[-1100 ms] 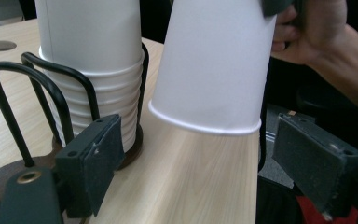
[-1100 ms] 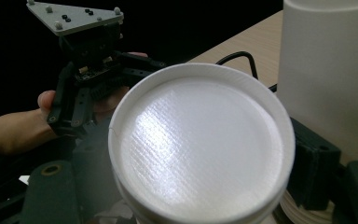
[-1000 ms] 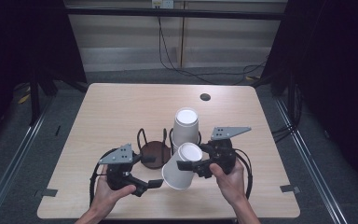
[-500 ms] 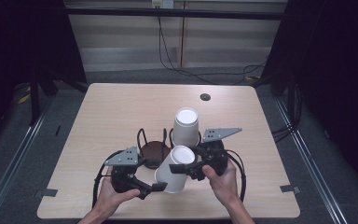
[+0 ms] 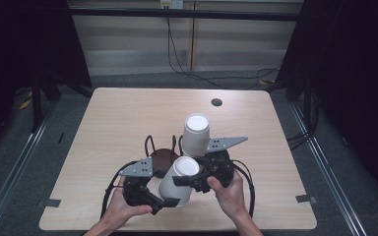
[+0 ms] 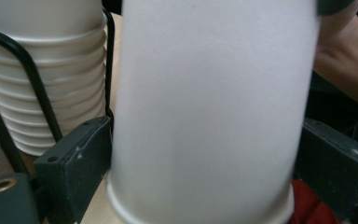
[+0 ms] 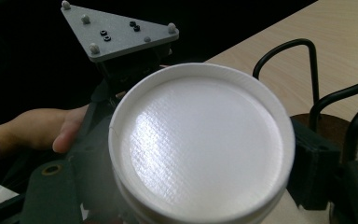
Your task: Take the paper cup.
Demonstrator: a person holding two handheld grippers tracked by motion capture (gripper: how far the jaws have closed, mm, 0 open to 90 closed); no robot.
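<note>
While the right tongs (image 5: 189,179) are clamping the upper end of an upside-down white paper cup (image 5: 177,182) low over the near edge of the desk (image 5: 128,113), the left tongs (image 5: 160,204) are sitting at the cup's wide rim end, their jaws having just been opening. In the left gripper view the cup (image 6: 209,112) is standing between the two black pads (image 6: 77,158), and I am judging them parted from its wall rather than pressing (the gap on either side is slim and blurred, so this is a reading, not a certainty). In the right gripper view the cup's flat base (image 7: 200,140) is facing the camera with a jaw hugging each side.

Just behind the held cup, a black wire rack (image 5: 160,147) is carrying a stack of nested white cups (image 5: 196,133), also base up, beside a dark round base.

The step in hand appears to be a handover of one cup, pulled free of the stack, into the right tongs alone. To do it well, the right grip should be staying firm but light, since thin paper is crushing easily, and the left tongs should be drawing straight back off the rim without snagging it or knocking the rack.
</note>
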